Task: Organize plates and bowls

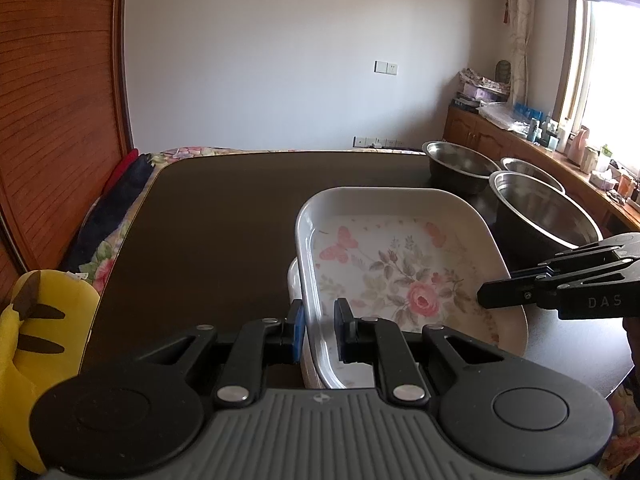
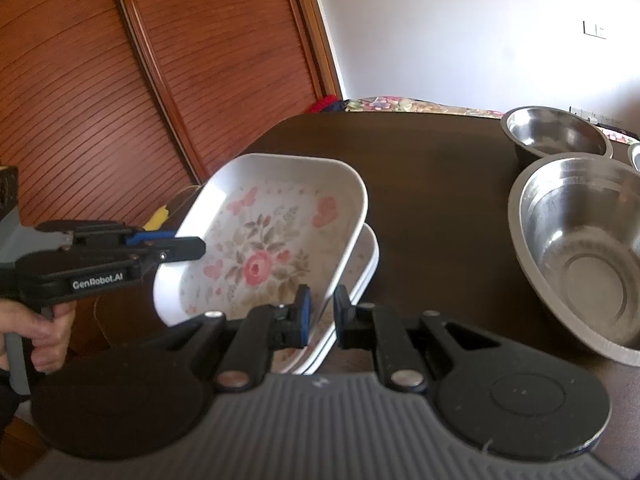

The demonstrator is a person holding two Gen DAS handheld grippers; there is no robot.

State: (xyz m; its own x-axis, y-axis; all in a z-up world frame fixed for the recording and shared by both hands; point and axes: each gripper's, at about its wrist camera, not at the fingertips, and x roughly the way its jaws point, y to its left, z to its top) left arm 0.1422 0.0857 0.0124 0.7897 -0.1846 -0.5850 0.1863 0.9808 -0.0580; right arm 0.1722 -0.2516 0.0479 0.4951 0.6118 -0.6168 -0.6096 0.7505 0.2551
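Observation:
A white square plate with a pink rose print [image 1: 400, 264] [image 2: 272, 240] is held tilted above a second similar plate [image 1: 294, 280] [image 2: 366, 268] on the dark table. My left gripper [image 1: 319, 330] is shut on the top plate's left rim; it also shows in the right wrist view [image 2: 176, 246]. My right gripper [image 2: 321, 316] is shut on the plate's right rim; it also shows in the left wrist view [image 1: 492, 294]. Three steel bowls stand to the right: a large one [image 1: 544, 216] [image 2: 580, 256], a smaller one [image 1: 456, 166] [image 2: 556, 130] and a third [image 1: 532, 172] mostly hidden.
The dark wooden table [image 1: 220, 240] [image 2: 432, 184] extends left and back. A yellow plush toy [image 1: 36, 332] sits off its left edge. A wooden slatted door [image 2: 160, 80] stands on the left. A cluttered wooden sideboard [image 1: 540, 140] runs under the window at right.

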